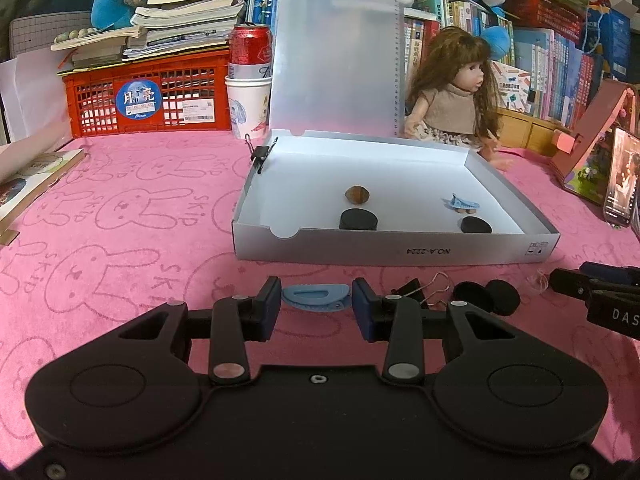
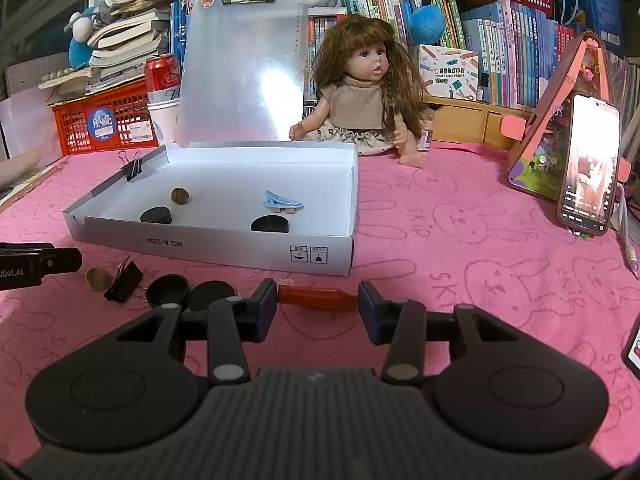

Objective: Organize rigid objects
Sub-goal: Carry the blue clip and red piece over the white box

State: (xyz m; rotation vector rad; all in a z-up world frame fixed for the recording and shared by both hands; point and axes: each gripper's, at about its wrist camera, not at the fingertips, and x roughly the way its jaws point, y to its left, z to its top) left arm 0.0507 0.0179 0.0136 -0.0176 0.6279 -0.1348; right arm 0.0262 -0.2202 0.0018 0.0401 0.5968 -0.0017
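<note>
My left gripper (image 1: 316, 294) is shut on a light blue clip (image 1: 316, 299), its pads against both ends, low over the pink cloth. A red-orange handle (image 2: 316, 295) is held the same way by my right gripper (image 2: 318, 305). Just ahead lies a shallow white box (image 1: 396, 250) with its lid up. Inside are a brown nut (image 1: 357, 195), two black round caps (image 1: 358, 220), and another blue clip (image 1: 462, 203). A black binder clip (image 2: 124, 282), two black caps (image 2: 168, 290) and a brown disc (image 2: 99, 279) lie loose on the cloth between the grippers.
A doll (image 2: 368, 96) sits behind the box. A lit phone (image 2: 590, 168) leans on a pink stand at the right. A red crate (image 1: 148, 100), a red can (image 1: 250, 50) in a paper cup and stacked books fill the back left. A binder clip (image 1: 260, 156) grips the box's left wall.
</note>
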